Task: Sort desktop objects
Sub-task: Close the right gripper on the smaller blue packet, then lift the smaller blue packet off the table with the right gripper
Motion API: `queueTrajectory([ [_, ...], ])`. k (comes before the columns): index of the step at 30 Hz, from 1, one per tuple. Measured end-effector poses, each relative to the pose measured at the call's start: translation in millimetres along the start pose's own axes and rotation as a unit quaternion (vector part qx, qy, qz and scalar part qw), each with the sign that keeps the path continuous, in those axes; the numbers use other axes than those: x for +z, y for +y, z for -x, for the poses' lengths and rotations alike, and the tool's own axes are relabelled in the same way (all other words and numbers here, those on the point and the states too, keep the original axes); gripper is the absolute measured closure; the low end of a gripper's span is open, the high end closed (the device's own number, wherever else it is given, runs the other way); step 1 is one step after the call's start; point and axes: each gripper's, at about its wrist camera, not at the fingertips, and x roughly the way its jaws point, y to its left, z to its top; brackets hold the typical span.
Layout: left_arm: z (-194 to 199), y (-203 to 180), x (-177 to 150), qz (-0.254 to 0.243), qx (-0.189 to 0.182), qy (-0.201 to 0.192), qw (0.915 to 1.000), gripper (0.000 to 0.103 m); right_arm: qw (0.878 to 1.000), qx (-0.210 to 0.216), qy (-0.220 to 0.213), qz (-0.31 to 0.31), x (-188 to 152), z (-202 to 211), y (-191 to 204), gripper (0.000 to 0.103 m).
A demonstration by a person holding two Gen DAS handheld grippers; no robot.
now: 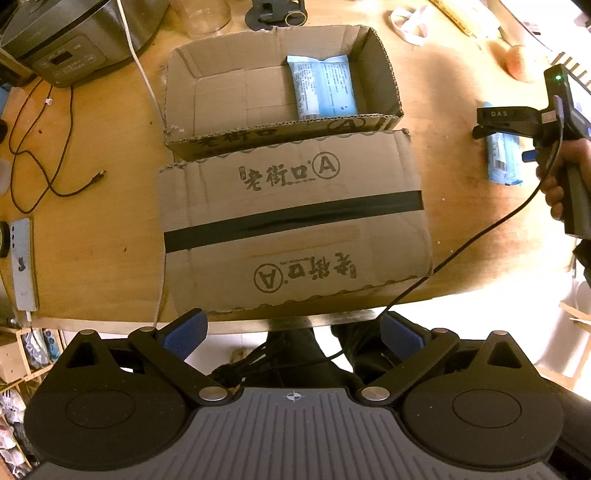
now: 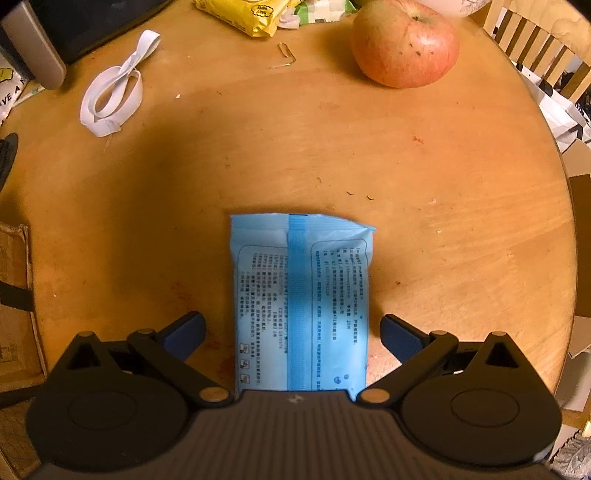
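Two cardboard boxes stand in the middle of the round wooden table. The far one (image 1: 184, 96) is open and holds a blue wipes pack (image 1: 323, 86) at its right side. The near box (image 1: 295, 218) lies upside down with black tape across it. My left gripper (image 1: 293, 334) hangs open off the table's near edge, empty. A second blue pack (image 2: 301, 302) lies flat on the table between the spread fingers of my right gripper (image 2: 293, 334), which is open and not touching it. In the left wrist view that gripper (image 1: 487, 123) hovers over the same pack (image 1: 502, 162), held by a hand.
A red apple (image 2: 404, 42), a white elastic band (image 2: 112, 98), a paper clip (image 2: 286, 51) and a yellow packet (image 2: 247, 14) lie at the far side. A rice cooker (image 1: 74, 37), cables (image 1: 40, 147) and a phone (image 1: 24, 264) occupy the left. A wooden chair (image 2: 543, 48) stands right.
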Motion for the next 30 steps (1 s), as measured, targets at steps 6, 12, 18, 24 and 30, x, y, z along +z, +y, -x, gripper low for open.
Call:
queueTrajectory([
  [6, -0.2, 7.5, 0.9, -0.008, -0.008, -0.009, 0.9999, 0.000, 1.000, 0.000, 0.014, 0.002, 3.8, -1.2, 0.6, 0.000],
  [12, -2.9, 16.9, 1.4, -0.020, -0.018, -0.015, 0.9995, 0.000, 1.000, 0.001, 0.016, 0.000, 2.9, -1.0, 1.0, 0.000],
  [18, -3.6, 32.3, 3.0, -0.029, -0.027, -0.020, 0.9990, 0.000, 1.000, 0.007, 0.010, -0.011, -3.1, 2.7, -0.3, 0.007],
  [24, -6.1, 48.8, 5.0, -0.038, -0.029, -0.024, 0.9986, 0.000, 1.000, -0.002, -0.003, -0.016, -6.9, 14.8, 8.8, 0.039],
  [30, -6.8, 60.7, 5.4, -0.045, -0.040, -0.027, 0.9978, 0.000, 1.000, -0.002, -0.003, -0.031, -9.5, 14.8, 9.5, 0.039],
])
